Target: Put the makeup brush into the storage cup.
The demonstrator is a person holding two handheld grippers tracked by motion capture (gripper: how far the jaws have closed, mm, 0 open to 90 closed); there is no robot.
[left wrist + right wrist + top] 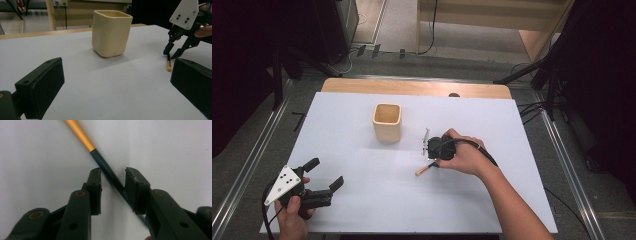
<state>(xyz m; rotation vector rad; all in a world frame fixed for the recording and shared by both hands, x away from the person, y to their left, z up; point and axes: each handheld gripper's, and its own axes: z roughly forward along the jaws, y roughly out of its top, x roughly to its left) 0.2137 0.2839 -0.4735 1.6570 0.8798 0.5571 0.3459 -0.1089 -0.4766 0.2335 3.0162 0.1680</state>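
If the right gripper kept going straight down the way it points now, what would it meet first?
Most likely the thin brush lying on the white table: the right gripper points down with its jaws on either side of the dark handle, not yet pressing it. Just beneath is the table.

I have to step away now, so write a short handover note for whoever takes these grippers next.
Right gripper: pointing down at the table, fingers either side of the dark shaft of the brush, not yet clamped.
Left gripper: open, holding nothing, resting near the table's front left corner.
Brush lies flat on the table, right of the cream cup. The cup stands upright and looks empty.
Done: right gripper lined up over the brush.
Left: close on the brush and lift it; the cup is probably where it goes.
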